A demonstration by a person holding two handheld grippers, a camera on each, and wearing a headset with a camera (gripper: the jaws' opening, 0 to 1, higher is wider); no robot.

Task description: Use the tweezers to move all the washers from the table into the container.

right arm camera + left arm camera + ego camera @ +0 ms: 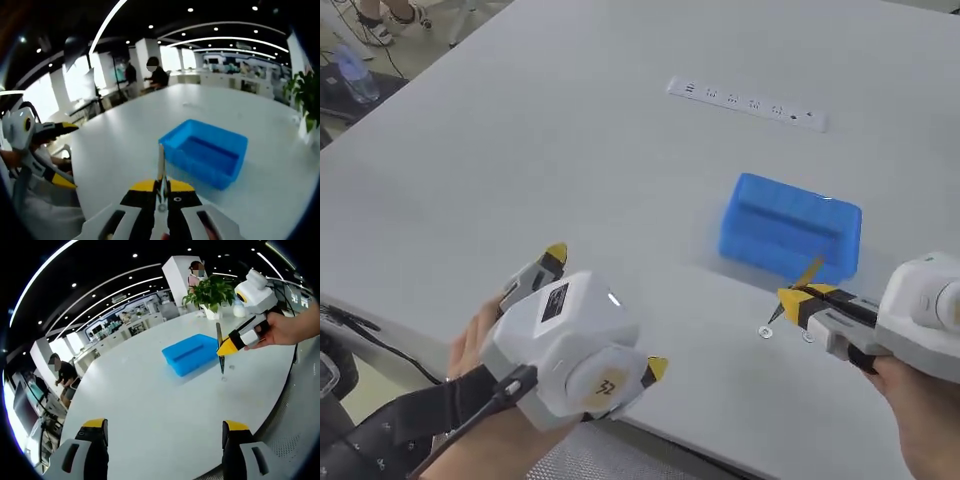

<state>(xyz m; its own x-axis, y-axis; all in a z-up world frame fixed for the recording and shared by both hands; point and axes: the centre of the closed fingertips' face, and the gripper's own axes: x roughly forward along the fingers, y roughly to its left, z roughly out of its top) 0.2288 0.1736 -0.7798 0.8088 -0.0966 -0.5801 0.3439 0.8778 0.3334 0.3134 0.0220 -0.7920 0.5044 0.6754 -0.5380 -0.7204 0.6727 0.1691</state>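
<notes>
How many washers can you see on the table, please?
2. One washer lies by the right claw, which grips the tweezers; a second washer sits beside the first. Others may be hidden.

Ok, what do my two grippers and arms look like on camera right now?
The left claw and right claw are dark with yellow tips and sit on blocky white housings. The left housing carries a round "32" sticker, a black label and a black cable running back to a dark sleeve.
</notes>
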